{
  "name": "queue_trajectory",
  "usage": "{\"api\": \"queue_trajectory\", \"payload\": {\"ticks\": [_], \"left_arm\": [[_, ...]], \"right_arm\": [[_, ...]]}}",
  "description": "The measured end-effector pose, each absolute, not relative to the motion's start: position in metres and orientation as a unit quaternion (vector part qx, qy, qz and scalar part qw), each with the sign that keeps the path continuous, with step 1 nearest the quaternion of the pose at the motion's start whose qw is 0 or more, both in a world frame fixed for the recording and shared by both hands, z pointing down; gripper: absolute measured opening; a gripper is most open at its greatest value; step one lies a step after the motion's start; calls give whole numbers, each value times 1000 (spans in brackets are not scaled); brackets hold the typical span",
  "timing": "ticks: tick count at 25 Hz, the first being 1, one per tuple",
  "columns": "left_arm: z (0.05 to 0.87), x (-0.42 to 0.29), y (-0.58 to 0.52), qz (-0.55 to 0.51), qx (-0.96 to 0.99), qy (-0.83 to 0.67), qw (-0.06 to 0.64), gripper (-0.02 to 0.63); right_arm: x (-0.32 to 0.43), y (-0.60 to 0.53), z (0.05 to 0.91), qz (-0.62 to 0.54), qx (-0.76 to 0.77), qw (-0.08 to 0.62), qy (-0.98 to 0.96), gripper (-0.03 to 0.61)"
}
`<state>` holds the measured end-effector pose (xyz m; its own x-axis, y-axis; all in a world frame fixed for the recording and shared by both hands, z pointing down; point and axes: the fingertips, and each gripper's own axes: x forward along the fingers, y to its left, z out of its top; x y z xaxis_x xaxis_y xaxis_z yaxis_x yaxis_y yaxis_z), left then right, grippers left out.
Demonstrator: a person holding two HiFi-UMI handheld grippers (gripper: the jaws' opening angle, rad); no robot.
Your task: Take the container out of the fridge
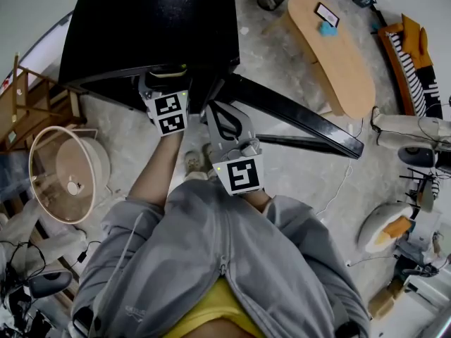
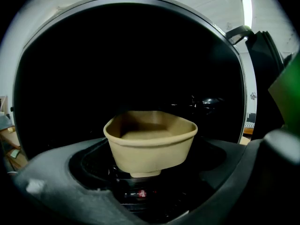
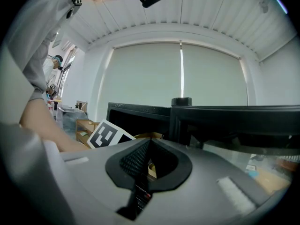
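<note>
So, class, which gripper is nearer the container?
Left. The left gripper reaches into the fridge, its open jaws either side of the container. The right gripper, shut, hangs outside by the open door.

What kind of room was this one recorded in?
Probably an informal lab or workroom, not a kitchen: the small black fridge stands on a bare floor, with loose cables and a long wooden table nearby.
</note>
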<state>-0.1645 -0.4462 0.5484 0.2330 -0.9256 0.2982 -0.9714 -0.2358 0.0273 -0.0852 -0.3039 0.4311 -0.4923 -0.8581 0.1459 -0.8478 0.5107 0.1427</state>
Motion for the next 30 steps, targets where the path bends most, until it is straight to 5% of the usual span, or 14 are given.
{"api": "queue_trajectory", "payload": {"ticks": [30], "left_arm": [[490, -235, -301, 84, 720, -680, 106, 506]], "right_arm": [[-136, -302, 420, -37, 396, 65, -915, 0]]}}
